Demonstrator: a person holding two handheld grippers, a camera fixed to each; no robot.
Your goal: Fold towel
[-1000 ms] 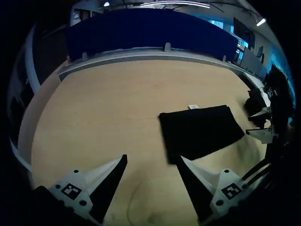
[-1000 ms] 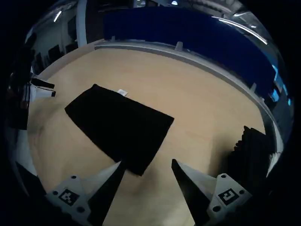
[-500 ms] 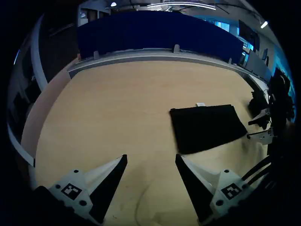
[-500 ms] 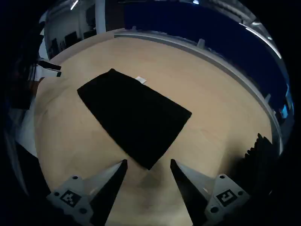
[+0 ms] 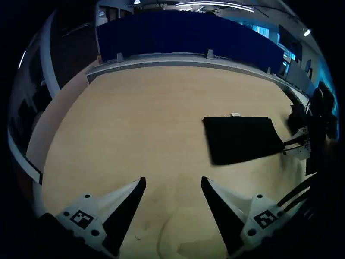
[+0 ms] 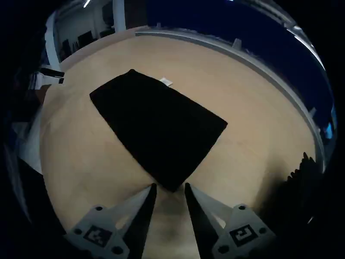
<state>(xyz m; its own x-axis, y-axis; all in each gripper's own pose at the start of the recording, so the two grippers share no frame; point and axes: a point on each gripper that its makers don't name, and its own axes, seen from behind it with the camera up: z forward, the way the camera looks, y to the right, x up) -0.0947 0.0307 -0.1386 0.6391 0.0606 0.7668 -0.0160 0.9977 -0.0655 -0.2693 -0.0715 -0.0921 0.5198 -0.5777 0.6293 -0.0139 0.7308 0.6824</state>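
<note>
A black towel (image 5: 241, 138) lies flat and folded on the wooden table (image 5: 129, 129), to the right of and beyond my left gripper (image 5: 172, 179), which stands open over bare wood. In the right gripper view the towel (image 6: 157, 125) spreads out ahead, with its near corner reaching between the fingertips of my right gripper (image 6: 169, 186). The jaws there are narrowed but still apart. The right gripper (image 5: 297, 144) also shows in the left gripper view at the towel's right corner. The left gripper (image 6: 51, 75) appears far off to the left in the right gripper view.
A small white tag (image 6: 166, 80) peeks out at the towel's far edge. A dark stack of cloth (image 6: 302, 172) sits at the table's right end. A blue partition (image 5: 185, 34) runs along the far side of the table.
My right gripper has come down to the towel's near corner and its fingers have closed about halfway. The left gripper has drawn back and turned left, staying open.
</note>
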